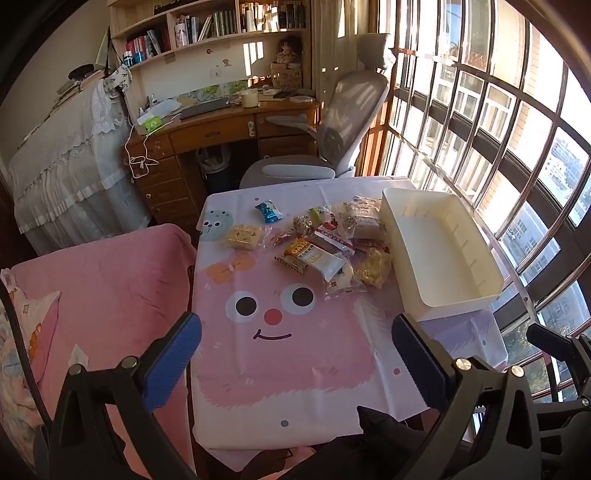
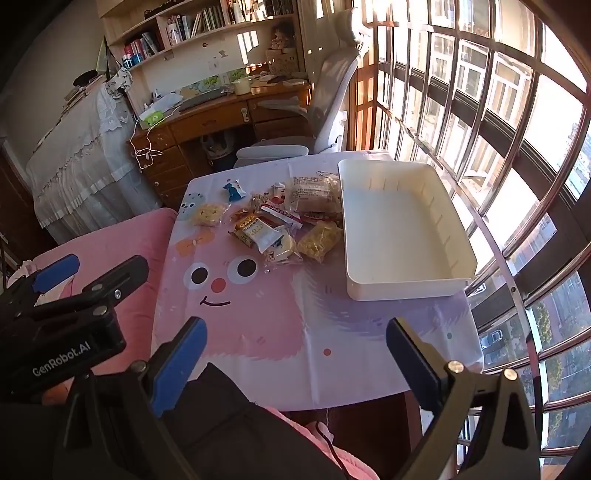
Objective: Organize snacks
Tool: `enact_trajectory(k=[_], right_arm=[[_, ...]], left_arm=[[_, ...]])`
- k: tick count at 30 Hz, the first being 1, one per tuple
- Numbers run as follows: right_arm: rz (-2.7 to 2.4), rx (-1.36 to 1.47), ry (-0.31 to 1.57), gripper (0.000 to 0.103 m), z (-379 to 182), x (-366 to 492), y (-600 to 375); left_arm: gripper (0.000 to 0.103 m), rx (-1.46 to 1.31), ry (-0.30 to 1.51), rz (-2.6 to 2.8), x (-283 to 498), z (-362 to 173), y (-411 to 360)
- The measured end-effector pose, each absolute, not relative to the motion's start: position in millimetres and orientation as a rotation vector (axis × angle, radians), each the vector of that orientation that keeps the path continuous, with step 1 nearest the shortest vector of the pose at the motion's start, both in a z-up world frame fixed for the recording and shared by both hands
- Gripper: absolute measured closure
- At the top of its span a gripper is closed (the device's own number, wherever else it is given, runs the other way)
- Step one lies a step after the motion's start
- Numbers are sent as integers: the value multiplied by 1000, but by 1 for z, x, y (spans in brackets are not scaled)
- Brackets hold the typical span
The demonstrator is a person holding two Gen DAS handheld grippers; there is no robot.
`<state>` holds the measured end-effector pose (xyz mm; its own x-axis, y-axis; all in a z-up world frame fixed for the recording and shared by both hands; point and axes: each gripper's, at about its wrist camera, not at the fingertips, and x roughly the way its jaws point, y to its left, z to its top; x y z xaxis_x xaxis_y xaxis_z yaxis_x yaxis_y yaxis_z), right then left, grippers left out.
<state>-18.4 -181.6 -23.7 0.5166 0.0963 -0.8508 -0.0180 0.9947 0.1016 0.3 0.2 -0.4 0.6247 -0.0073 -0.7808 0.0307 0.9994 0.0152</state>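
Background's a lived-in study: a wooden desk under packed bookshelves, with a grey mesh office chair pulled up by the barred window. A pink blanket lies left of the cartoon-face tablecloth, plus a white lace-covered thing beyond it.

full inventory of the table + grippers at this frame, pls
tray: 1, cream, empty, table's right side
snack pile: several mixed packets, left of the tray
blue packet: 1, apart, far left of the pile
yellow packet: 1, left of the pile
tablecloth: 1, pink, cartoon face
office chair: 1, grey, behind the table
left gripper: open, blue pads, nothing held
right gripper: open, nothing held
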Motion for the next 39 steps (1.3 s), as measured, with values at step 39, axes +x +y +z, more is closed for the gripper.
enact_trajectory(k=[39], right_arm=[[65,85,1057,5,-26,-18,-182]], left_arm=[[1,33,897,-24,-10,-18,-2]])
